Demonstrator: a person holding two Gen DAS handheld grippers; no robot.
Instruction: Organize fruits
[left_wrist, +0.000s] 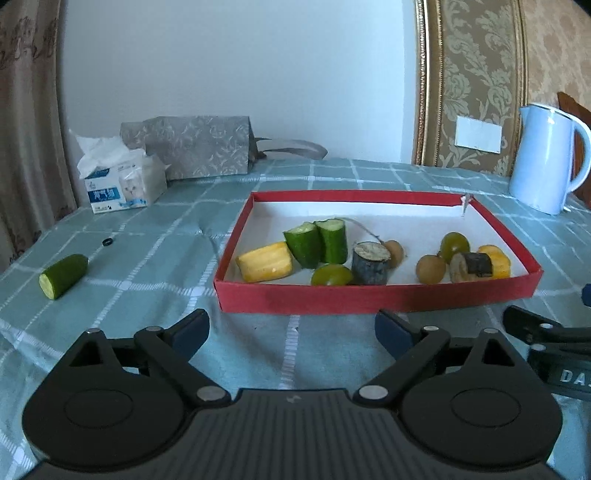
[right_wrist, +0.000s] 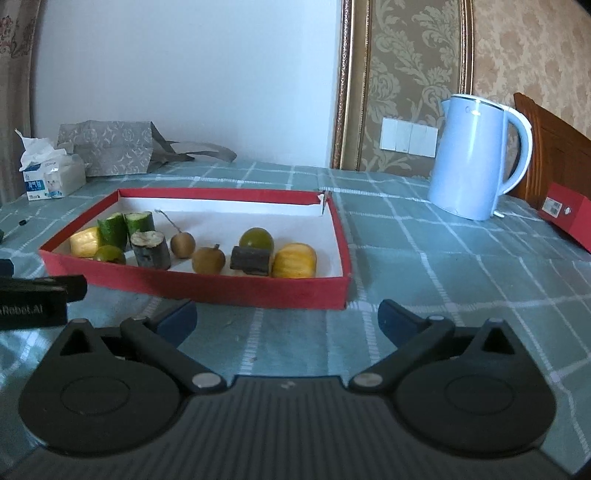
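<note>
Fruits sit in the red tray (left_wrist: 376, 297) on my counter (left_wrist: 155, 236), green checked cloth; one cucumber piece (left_wrist: 63, 276) lies outside, well left of it. Left gripper (left_wrist: 291, 330) and right gripper (right_wrist: 287, 319): jaws spread wide, empty, both short of the tray. Only the left view shows the stray cucumber; only the right shows the red box (right_wrist: 569, 221) past the blue kettle (right_wrist: 476, 157).
</note>
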